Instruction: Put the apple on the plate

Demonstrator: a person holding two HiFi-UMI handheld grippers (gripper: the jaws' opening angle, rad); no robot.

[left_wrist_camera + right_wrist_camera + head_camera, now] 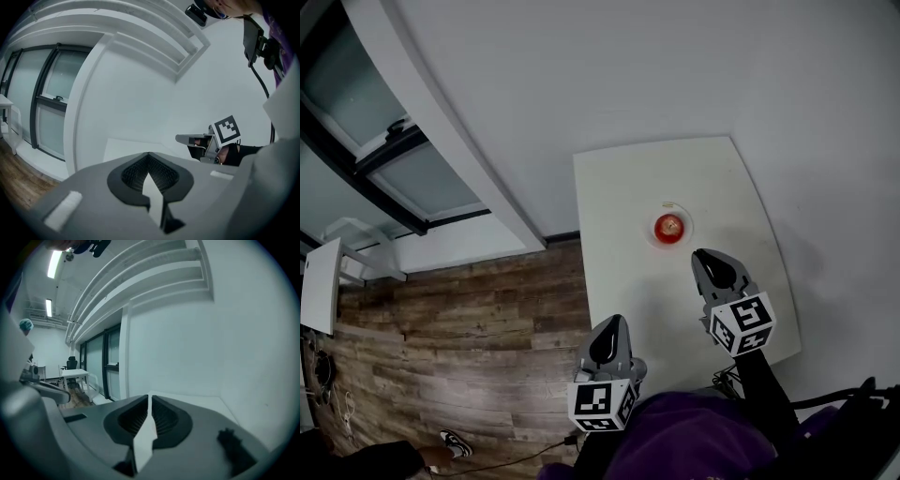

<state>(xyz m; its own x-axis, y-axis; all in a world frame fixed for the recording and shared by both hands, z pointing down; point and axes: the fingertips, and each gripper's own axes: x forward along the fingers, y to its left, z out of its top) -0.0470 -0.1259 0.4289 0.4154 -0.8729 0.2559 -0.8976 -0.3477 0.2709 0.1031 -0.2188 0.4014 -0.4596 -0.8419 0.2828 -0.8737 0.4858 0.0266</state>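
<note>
Purple clothing (pixel 694 441) fills the bottom of the head view. Just beyond it, the left gripper (pixel 611 326) hangs over the table's (pixel 619 187) near left corner, jaws clenched on nothing; it seems to have no part to play. Around the table's middle, the apple (pixel 669 226) sits on the plate (pixel 649 231), so the task looks done. The right gripper (pixel 706 256), closed and empty, hovers near the plate, towards the near right corner.

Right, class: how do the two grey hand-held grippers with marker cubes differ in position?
The left grey gripper hangs by the white table's near-left edge; the right grey gripper reaches further over the table. The right gripper's tips lie close to the white plate holding the red apple; the left gripper's lie well short. Both are shut and empty.
</note>
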